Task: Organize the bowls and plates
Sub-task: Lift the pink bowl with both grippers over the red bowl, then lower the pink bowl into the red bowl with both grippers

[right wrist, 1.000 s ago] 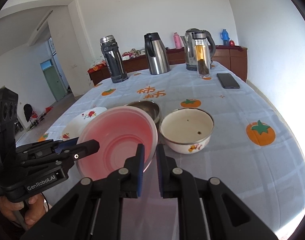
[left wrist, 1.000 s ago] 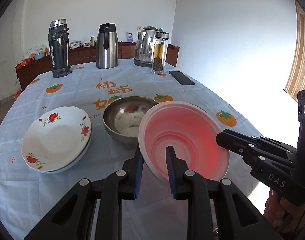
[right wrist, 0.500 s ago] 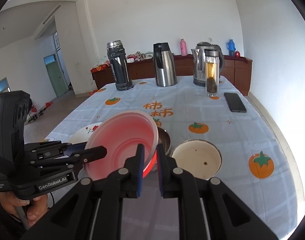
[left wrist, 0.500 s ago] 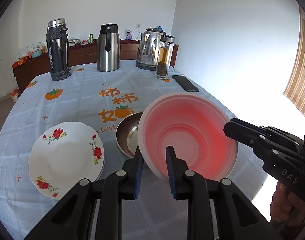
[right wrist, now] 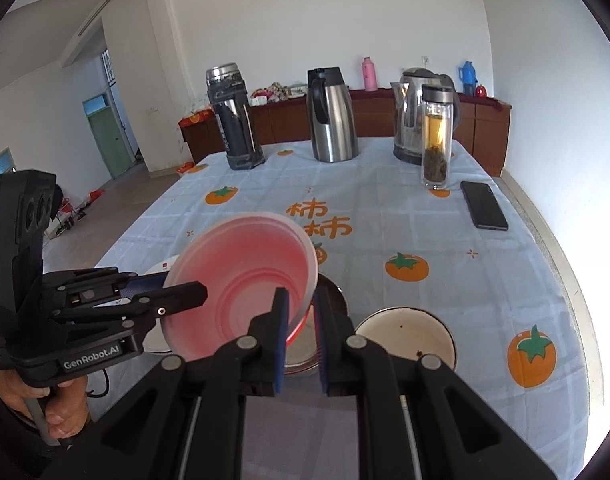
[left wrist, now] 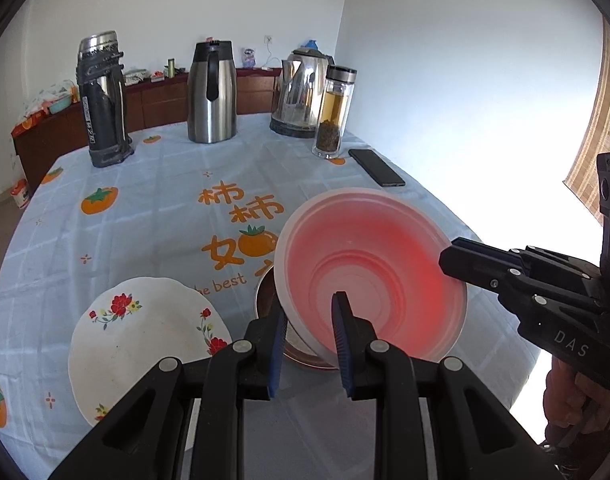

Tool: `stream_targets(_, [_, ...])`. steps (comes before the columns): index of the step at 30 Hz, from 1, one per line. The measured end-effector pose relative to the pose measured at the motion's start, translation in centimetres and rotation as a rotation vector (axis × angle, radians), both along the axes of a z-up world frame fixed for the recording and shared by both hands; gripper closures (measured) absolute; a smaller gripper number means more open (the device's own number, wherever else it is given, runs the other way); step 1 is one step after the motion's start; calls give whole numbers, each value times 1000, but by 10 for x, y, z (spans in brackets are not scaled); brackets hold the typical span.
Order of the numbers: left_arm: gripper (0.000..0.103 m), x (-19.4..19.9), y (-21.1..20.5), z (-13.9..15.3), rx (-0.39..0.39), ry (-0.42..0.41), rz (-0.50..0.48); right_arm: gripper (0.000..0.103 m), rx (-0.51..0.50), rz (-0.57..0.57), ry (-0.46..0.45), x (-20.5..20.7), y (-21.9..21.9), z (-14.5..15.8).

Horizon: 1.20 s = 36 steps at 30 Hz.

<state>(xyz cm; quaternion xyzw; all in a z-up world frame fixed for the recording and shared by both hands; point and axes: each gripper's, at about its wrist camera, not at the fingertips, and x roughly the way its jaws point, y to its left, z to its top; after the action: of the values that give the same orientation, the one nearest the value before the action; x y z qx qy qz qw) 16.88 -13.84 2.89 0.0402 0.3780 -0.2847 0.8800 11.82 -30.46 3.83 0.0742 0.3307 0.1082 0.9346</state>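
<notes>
From my left camera, my left hand-held gripper [left wrist: 309,330] pinches the near rim of the pink bowl [left wrist: 369,272]. The bowl is up in the air and tilted, over the near part of the bench [left wrist: 145,216]. My right hand-held gripper [left wrist: 451,258] comes in from the right and touches the bowl's right rim. Under the bowl sits a metal bowl [left wrist: 265,296]. Just left of it lies a flower plate [left wrist: 145,344], close to the near edge. At the far edge stand a flask [left wrist: 103,100], a jug [left wrist: 213,92], a kettle [left wrist: 301,92] and a tea bottle [left wrist: 335,112]. A phone [left wrist: 377,168] lies near the right edge.

From my right camera, my right hand-held gripper [right wrist: 301,332] is closed on the pink bowl's [right wrist: 245,280] rim. My left hand-held gripper [right wrist: 197,292] holds the other side. A white bowl [right wrist: 405,332] sits on the bench [right wrist: 465,280], just right of the metal bowl [right wrist: 333,292].
</notes>
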Motion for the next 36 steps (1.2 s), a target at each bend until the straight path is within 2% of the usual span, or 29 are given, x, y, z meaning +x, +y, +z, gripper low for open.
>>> stream_targets(8, [78,23,-3,-18,-3,60,-19,90,-36,-9,47,16,4,-9])
stream_targets(14, [78,35,2,-23,-60,69,-46,90,-39,-7,90,26,3,-17])
stream_targets(18, [78,39,3,-21,-90,50,-65,90,-62,-14,100,28,5,-18])
stream_targets(27, [78,45,8,-27,-144,71,-103,90,-96,-20,111,31,9,-18])
stream_targets(36, [78,46,3,-44,-124,100,-129,90,-107,-27,147,35,7,-28])
